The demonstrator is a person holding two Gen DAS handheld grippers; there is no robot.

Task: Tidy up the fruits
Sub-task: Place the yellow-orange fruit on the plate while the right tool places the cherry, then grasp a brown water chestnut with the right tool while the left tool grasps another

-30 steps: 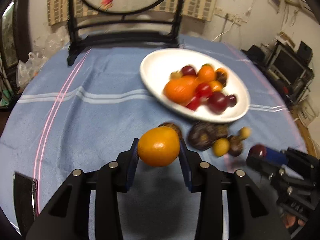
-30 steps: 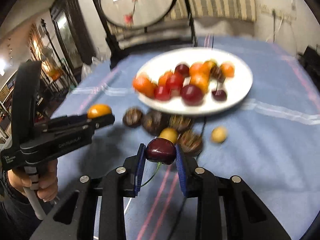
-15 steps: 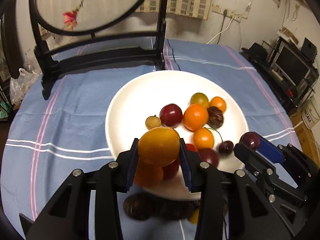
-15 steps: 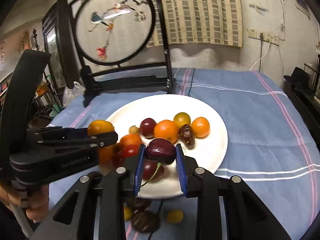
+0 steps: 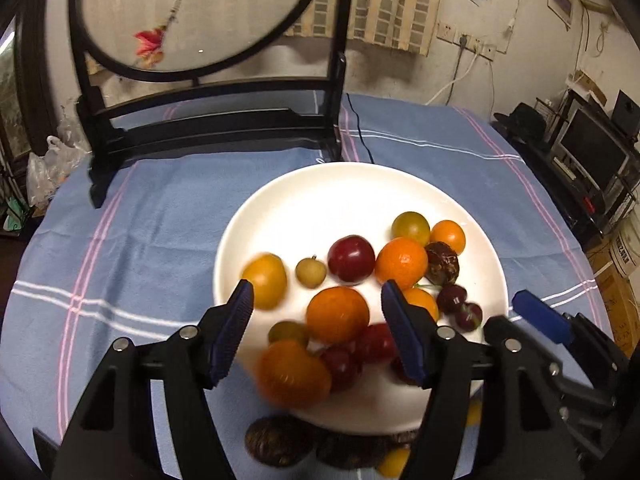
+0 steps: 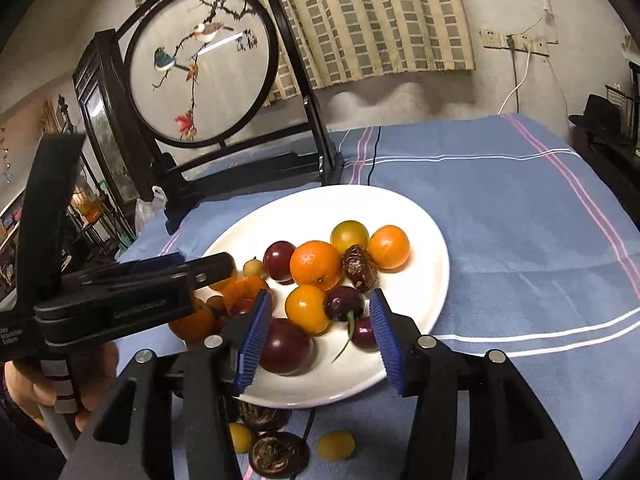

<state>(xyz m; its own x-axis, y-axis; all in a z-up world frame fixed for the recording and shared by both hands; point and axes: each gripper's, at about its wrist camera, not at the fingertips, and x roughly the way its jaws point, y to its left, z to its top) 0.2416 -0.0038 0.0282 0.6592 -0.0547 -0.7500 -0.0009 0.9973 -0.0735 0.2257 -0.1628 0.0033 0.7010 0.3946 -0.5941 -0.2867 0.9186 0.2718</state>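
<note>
A white plate (image 5: 360,184) (image 6: 400,212) on the blue cloth holds several oranges, plums, cherries and a date. My left gripper (image 5: 317,294) (image 6: 200,270) hangs over the plate's near side, jaws opening, pads touching nothing. A blurred yellow-orange fruit (image 5: 266,280) lies on the plate just beyond its left fingertip. My right gripper (image 6: 319,298) (image 5: 536,316) is over the plate's near right part, jaws also opening. Two dark cherries (image 6: 345,303) (image 6: 363,334) with a green stem lie on the plate between its fingers, free of the pads.
Dark brown wrinkled fruits (image 6: 276,454) (image 5: 276,440) and small yellow ones (image 6: 336,445) lie on the cloth before the plate's near rim. A round embroidered screen on a black stand (image 5: 216,128) (image 6: 248,168) stands behind the plate. A hand (image 6: 36,392) holds the left gripper.
Both grippers came forward over the plate, then their jaws spread. The yellow-orange fruit left the left jaws and the cherry left the right jaws; both now lie on the plate.
</note>
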